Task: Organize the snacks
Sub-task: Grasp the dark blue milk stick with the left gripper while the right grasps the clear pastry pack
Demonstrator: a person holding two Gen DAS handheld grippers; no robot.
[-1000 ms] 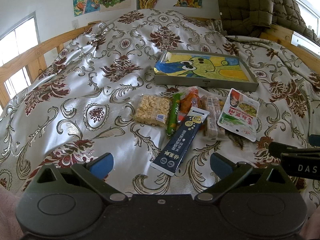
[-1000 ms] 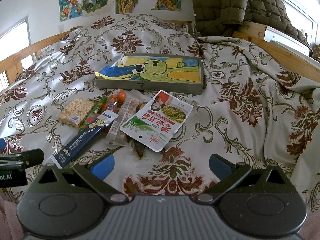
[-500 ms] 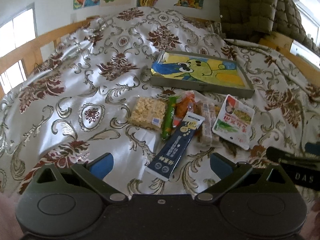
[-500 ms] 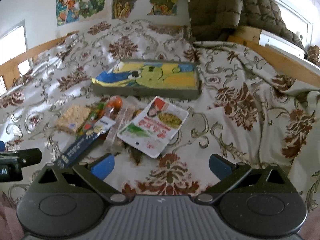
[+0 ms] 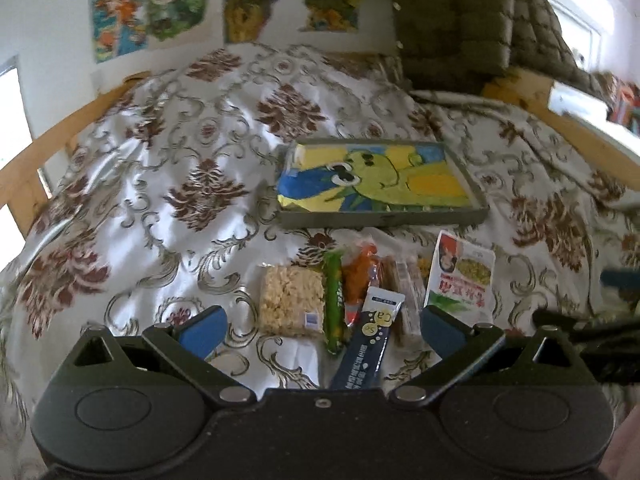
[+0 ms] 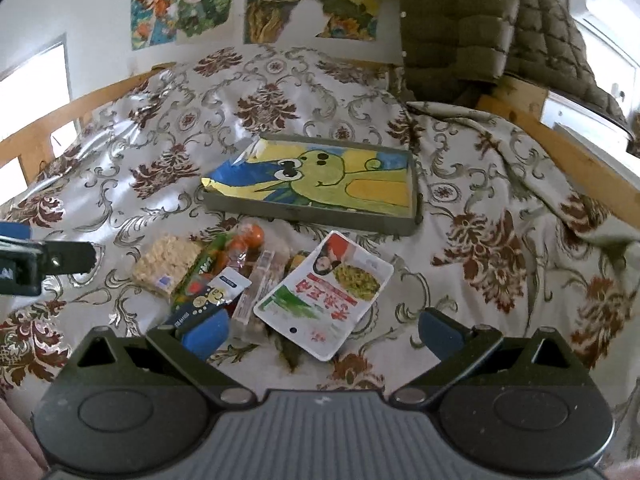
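A pile of snacks lies on the patterned bedspread: a puffed rice bar (image 5: 291, 300) (image 6: 166, 264), a green stick pack (image 5: 334, 300), an orange pack (image 5: 359, 276) (image 6: 244, 240), a dark blue sachet (image 5: 366, 348) (image 6: 204, 300), clear-wrapped bars (image 6: 258, 292) and a white and red pouch (image 5: 460, 276) (image 6: 326, 294). Behind them sits a shallow grey tray (image 5: 384, 222) (image 6: 316, 214) lined with a cartoon drawing. My left gripper (image 5: 320, 332) is open just above the blue sachet and rice bar. My right gripper (image 6: 320, 332) is open over the pouch's near corner.
Wooden bed rails (image 6: 580, 152) run along both sides. A quilted olive jacket (image 6: 480, 28) hangs at the back right, with posters (image 6: 180, 4) on the wall. The left gripper's finger (image 6: 60, 258) shows at the left edge of the right wrist view.
Both grippers have moved forward and down toward the snack pile, which now lies between their fingers. Both stay open; nothing has been picked up.
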